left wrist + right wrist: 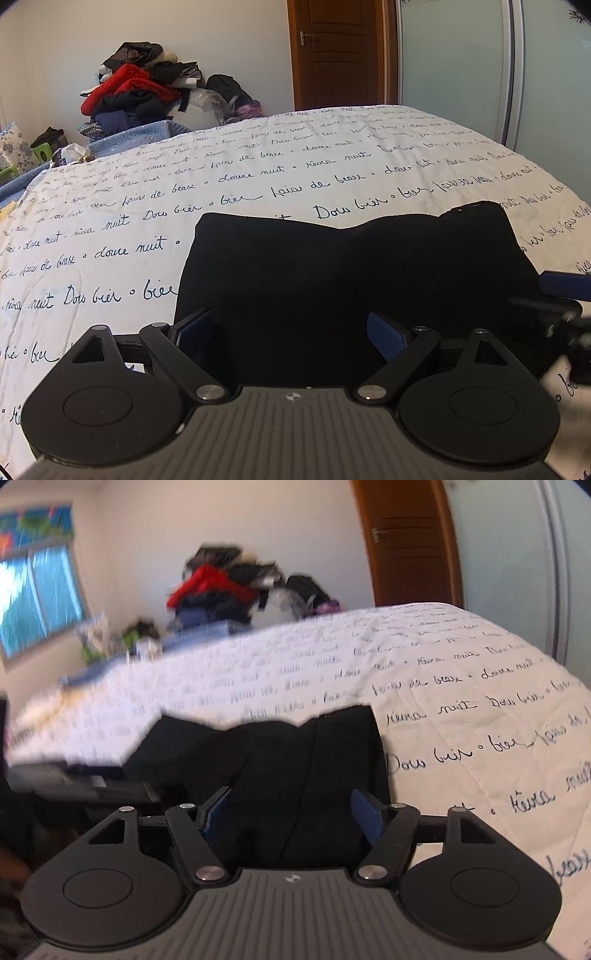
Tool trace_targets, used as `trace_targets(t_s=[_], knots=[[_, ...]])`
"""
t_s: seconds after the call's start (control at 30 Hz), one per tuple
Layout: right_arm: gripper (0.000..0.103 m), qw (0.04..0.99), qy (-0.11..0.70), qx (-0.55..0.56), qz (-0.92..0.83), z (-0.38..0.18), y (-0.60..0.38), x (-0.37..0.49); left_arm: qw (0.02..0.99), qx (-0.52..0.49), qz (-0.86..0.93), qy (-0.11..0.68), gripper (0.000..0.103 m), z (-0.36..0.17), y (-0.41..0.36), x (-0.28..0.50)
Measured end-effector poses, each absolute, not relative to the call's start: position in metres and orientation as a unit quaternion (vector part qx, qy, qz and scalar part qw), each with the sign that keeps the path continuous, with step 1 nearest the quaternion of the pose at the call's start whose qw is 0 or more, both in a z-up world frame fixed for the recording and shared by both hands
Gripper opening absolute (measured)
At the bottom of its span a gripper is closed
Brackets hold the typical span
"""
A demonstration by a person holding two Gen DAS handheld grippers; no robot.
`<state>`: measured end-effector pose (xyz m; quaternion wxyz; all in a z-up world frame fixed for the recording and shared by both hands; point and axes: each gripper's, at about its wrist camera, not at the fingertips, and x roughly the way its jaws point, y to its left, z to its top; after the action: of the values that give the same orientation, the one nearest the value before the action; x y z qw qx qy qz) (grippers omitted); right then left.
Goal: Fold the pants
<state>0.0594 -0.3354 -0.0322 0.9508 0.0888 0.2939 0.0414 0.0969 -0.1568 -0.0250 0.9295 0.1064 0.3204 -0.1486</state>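
Note:
Black pants (332, 273) lie folded into a compact block on the white quilt with script writing (184, 192). My left gripper (291, 332) is open, its blue-padded fingers (384, 336) spread over the near edge of the pants, holding nothing. My right gripper (291, 812) is open too, over the right part of the same pants (295, 760), fingers (364, 818) apart and empty. The right gripper also shows at the right edge of the left wrist view (561, 295). The right wrist view is blurred on its left side.
A pile of clothes, red and dark (136, 92), sits beyond the far side of the bed by the wall. A brown door (332, 51) and a pale sliding panel (454, 66) stand behind. A window (33, 594) is at left. The quilt (480, 709) spreads right.

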Motion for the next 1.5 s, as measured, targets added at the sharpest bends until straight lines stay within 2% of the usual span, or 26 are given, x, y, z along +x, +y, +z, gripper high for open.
trace_targets(t_s=[0.1, 0.23, 0.43, 0.57, 0.67, 0.83, 0.97, 1.07, 1.13, 1.23, 1.3, 1.5], knots=[[0.069, 0.953, 0.294, 0.063, 0.037, -0.033, -0.331, 0.058, 0.929, 0.107, -0.149, 0.320, 0.091, -0.024, -0.155, 0.096], [0.069, 0.955, 0.278, 0.101, 0.034, -0.028, -0.344, 0.058, 0.928, 0.104, -0.155, 0.321, 0.091, -0.020, -0.151, 0.097], [0.069, 0.943, 0.302, 0.138, 0.029, -0.036, -0.378, 0.075, 0.922, 0.082, -0.201, 0.322, 0.091, -0.012, -0.113, 0.117], [0.069, 0.921, 0.324, 0.204, 0.068, -0.048, -0.406, 0.088, 0.893, 0.017, -0.241, 0.379, 0.089, -0.018, -0.075, 0.144], [0.071, 0.897, 0.342, 0.251, 0.122, -0.057, -0.422, 0.100, 0.859, -0.077, -0.262, 0.434, 0.086, -0.033, -0.043, 0.167], [0.071, 0.860, 0.363, 0.287, 0.214, -0.067, -0.431, 0.120, 0.812, -0.191, -0.320, 0.449, 0.086, -0.044, -0.016, 0.183], [0.071, 0.832, 0.371, 0.316, 0.266, -0.074, -0.428, 0.138, 0.774, -0.229, -0.369, 0.460, 0.084, -0.053, -0.027, 0.185], [0.071, 0.819, 0.367, 0.336, 0.285, -0.078, -0.424, 0.149, 0.776, -0.229, -0.368, 0.458, 0.070, -0.057, -0.039, 0.182], [0.071, 0.819, 0.359, 0.346, 0.284, -0.079, -0.423, 0.153, 0.786, -0.220, -0.348, 0.462, 0.044, -0.058, -0.043, 0.181], [0.066, 0.837, 0.357, 0.324, 0.259, -0.074, -0.413, 0.152, 0.792, -0.213, -0.333, 0.465, 0.026, -0.058, -0.042, 0.181], [0.046, 0.852, 0.361, 0.298, 0.233, -0.071, -0.406, 0.148, 0.793, -0.219, -0.334, 0.460, 0.021, -0.055, -0.037, 0.178], [0.034, 0.870, 0.347, 0.282, 0.209, -0.059, -0.396, 0.132, 0.835, -0.156, -0.332, 0.410, 0.018, -0.034, -0.046, 0.157]])
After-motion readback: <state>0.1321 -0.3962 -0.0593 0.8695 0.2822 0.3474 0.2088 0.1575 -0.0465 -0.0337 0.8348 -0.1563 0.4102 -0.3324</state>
